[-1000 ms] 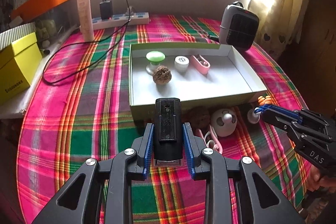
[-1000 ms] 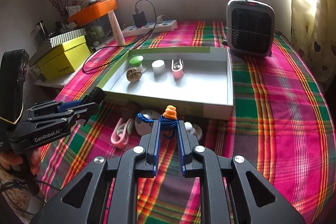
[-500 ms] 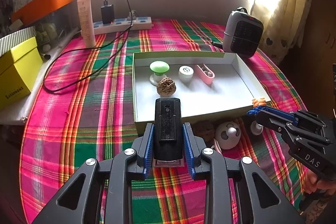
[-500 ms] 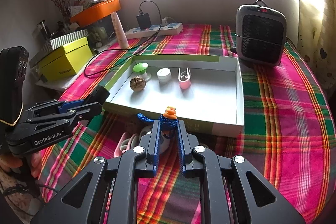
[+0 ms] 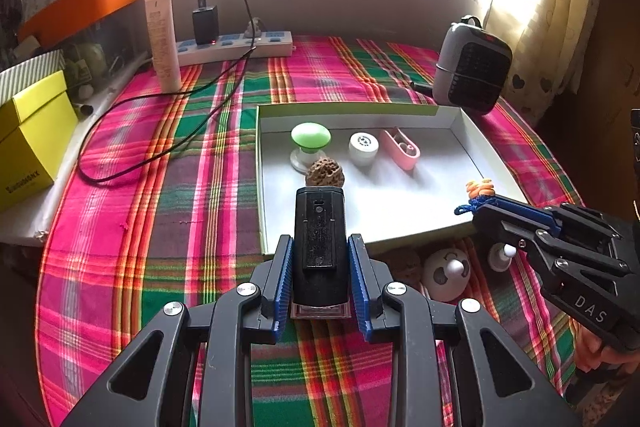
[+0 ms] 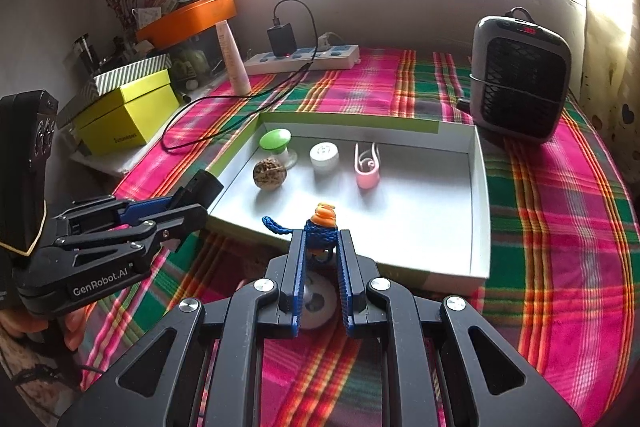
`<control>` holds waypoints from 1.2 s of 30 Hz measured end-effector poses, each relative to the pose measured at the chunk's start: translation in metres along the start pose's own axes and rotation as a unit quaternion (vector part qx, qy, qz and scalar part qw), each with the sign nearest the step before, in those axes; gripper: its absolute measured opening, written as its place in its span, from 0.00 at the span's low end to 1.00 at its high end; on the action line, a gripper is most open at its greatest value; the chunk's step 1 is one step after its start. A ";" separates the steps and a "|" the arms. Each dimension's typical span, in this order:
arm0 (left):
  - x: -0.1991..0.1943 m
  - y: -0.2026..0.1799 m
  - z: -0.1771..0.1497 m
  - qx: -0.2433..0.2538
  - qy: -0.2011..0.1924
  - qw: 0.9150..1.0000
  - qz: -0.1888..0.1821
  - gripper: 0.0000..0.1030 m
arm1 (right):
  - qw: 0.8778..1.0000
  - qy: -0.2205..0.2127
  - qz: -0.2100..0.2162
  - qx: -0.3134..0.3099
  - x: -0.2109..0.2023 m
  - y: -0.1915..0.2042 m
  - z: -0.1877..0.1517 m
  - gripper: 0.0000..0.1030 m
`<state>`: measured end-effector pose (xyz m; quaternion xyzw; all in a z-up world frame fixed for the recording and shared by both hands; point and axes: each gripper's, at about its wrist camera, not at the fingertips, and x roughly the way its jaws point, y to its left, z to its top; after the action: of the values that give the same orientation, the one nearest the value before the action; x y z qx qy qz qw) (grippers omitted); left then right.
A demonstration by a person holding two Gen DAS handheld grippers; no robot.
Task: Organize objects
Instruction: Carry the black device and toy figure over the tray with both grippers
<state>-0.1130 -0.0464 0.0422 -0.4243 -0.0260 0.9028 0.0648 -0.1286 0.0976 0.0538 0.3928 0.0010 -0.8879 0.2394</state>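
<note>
Both grippers loaded above a plaid-covered table, white tray ahead.

Nearest, clamped between the ribbed blue pads of the left gripper (image 5: 320, 259): a smooth black rectangular clip device (image 5: 319, 247), held upright. Pinched in the right gripper (image 6: 320, 247): a knotted blue cord charm (image 6: 320, 233) topped by an orange swirl, now above the tray's near rim, nearer the tray than a second ago. Underneath, on the cloth: a round white fan (image 5: 446, 273). Beyond, in the shallow cardboard tray (image 6: 478, 211): a wrinkled brown walnut (image 6: 270, 174), a green-capped knob (image 6: 276, 143), a white puck (image 6: 324, 155), a pink clip (image 6: 367, 167), all unmoved. Farther back on the pink-green tablecloth (image 5: 160, 211): a grey heater (image 6: 518, 83), a power strip (image 5: 236, 47), yellow box (image 6: 128, 111), bright window.
</note>
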 end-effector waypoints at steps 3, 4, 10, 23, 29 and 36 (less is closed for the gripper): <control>0.003 0.002 0.003 -0.002 0.001 1.000 -0.001 0.25 | 1.000 0.000 0.002 -0.001 0.004 0.000 0.005 0.15; 0.004 0.003 0.004 -0.004 0.002 1.000 -0.001 0.25 | 1.000 0.000 0.002 -0.001 0.004 0.000 0.005 0.15; 0.013 0.007 0.012 -0.006 0.009 1.000 -0.001 0.25 | 1.000 0.006 0.004 -0.001 0.015 0.000 0.013 0.15; 0.035 0.013 0.024 -0.013 0.022 1.000 0.006 0.25 | 1.000 0.027 0.003 -0.001 0.045 -0.001 0.025 0.15; 0.042 0.011 0.029 -0.004 0.022 1.000 0.009 0.25 | 0.999 0.041 0.003 -0.005 0.057 -0.001 0.027 0.15; 0.046 0.009 0.031 0.000 0.020 1.000 0.008 0.25 | 0.998 0.057 -0.003 -0.011 0.069 -0.001 0.025 0.15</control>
<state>-0.1669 -0.0482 0.0261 -0.4426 -0.0210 0.8946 0.0580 -0.1863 0.0642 0.0228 0.4398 0.0259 -0.8648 0.2409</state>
